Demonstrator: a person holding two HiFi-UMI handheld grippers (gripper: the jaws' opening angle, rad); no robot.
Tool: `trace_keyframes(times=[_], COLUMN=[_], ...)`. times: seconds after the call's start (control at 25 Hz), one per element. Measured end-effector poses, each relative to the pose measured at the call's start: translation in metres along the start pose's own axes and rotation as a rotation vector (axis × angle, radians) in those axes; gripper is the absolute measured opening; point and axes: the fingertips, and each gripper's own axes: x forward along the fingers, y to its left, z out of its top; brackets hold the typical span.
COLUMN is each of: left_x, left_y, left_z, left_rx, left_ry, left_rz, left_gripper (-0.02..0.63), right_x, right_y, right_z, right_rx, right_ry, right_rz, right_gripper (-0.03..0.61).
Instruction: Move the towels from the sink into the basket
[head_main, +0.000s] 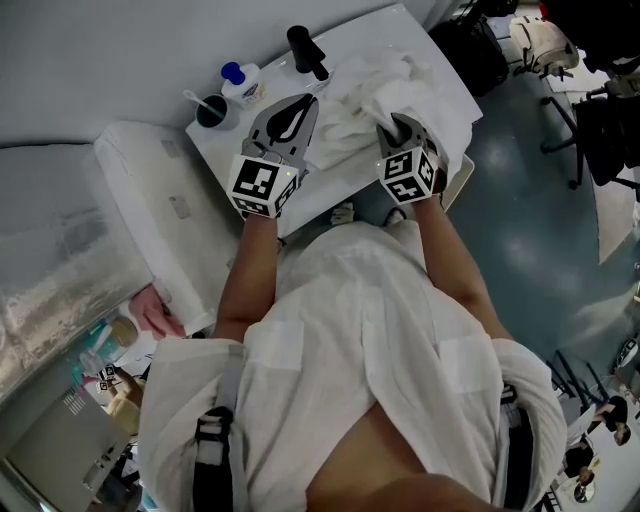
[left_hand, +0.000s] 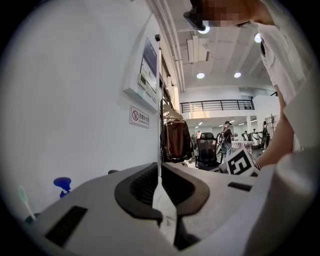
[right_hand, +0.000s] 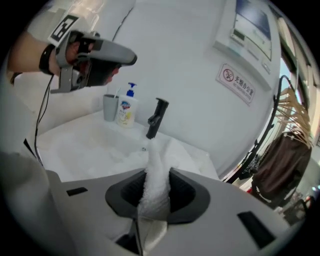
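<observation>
White towels (head_main: 355, 95) lie heaped in the white sink (head_main: 445, 95), below the black tap (head_main: 305, 50). My right gripper (head_main: 398, 125) is at the heap's near right edge and is shut on a towel. In the right gripper view a thick fold of that towel (right_hand: 152, 155) stands up between the pads of the right gripper (right_hand: 157, 172). My left gripper (head_main: 297, 103) hangs over the sink's left part, jaws shut, nothing in them. The left gripper (left_hand: 160, 165) points at the wall. From the right, the left gripper (right_hand: 125, 59) is raised clear of the towels. I see no basket.
A soap bottle (head_main: 240, 85) with a blue pump and a dark cup (head_main: 212, 110) holding a toothbrush stand at the sink's back left. A long white wrapped bundle (head_main: 150, 200) lies left of the sink. Office chairs (head_main: 560, 60) stand on the grey floor to the right.
</observation>
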Motion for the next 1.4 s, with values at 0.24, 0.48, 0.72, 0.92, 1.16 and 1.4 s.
trace_keyframes(times=[0.24, 0.48, 0.72, 0.92, 1.16, 1.4], left_x=[0.002, 0.006, 0.017, 0.031, 0.052, 0.081], left_y=[-0.001, -0.007, -0.01, -0.011, -0.029, -0.066], left_z=[0.015, 0.03, 0.052, 0.07, 0.083, 0.099], left_rx=[0.01, 0.03, 0.049, 0.06, 0.068, 0.082], left_ry=[-0.032, -0.055, -0.082, -0.109, -0.119, -0.13], left_rz=[-0.007, -0.026, -0.037, -0.046, -0.082, -0.112], left_gripper=[0.028, 0.028, 0.028, 0.028, 0.028, 0.028], right_x=[-0.037, -0.08, -0.132, -0.169, -0.2, -0.241], right_y=[-0.053, -0.107, -0.162, -0.193, -0.208, -0.241], right_z=[0.063, 0.098, 0.151, 0.186, 0.19, 0.175], right_rx=[0.138, 0.192, 0.184, 0.178, 0.211, 0.221], right_ry=[-0.216, -0.348, -0.513, -0.606, -0.664, -0.697], right_rz=[-0.073, -0.149, -0.236, -0.282, -0.271, -0.301], right_gripper=[0.104, 0.103, 0.101, 0.101, 0.103, 0.103])
